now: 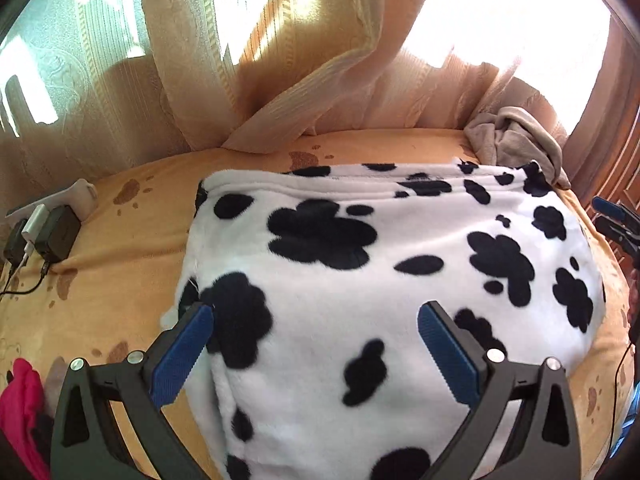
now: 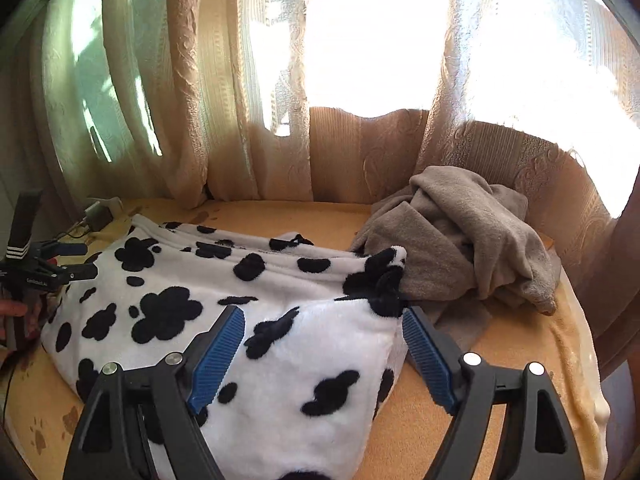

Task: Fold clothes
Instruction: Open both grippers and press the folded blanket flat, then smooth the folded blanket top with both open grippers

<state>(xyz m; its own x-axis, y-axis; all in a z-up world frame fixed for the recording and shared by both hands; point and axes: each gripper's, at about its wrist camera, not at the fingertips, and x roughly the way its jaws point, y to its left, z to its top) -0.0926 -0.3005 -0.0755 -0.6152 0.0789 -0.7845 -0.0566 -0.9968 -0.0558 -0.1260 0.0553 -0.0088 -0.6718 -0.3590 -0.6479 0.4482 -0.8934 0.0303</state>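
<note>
A white fleece garment with black cow spots (image 1: 380, 280) lies folded flat on the orange bed cover (image 1: 120, 264). My left gripper (image 1: 316, 320) is open just above its near left part, blue pads wide apart, nothing held. My right gripper (image 2: 324, 320) is open over the garment's (image 2: 208, 304) near right corner, empty. A crumpled grey-brown garment (image 2: 464, 236) lies at the back right, touching the spotted one's far corner; it also shows in the left wrist view (image 1: 516, 140). Each gripper shows at the other view's edge: the right one (image 1: 616, 220), the left one (image 2: 60, 264).
Beige curtains (image 2: 248, 120) hang along the back over bright windows. A power strip with chargers and cables (image 1: 44, 232) sits at the left of the bed. A pink cloth (image 1: 24, 408) lies at the near left. A wooden panel (image 1: 612, 152) stands at the right.
</note>
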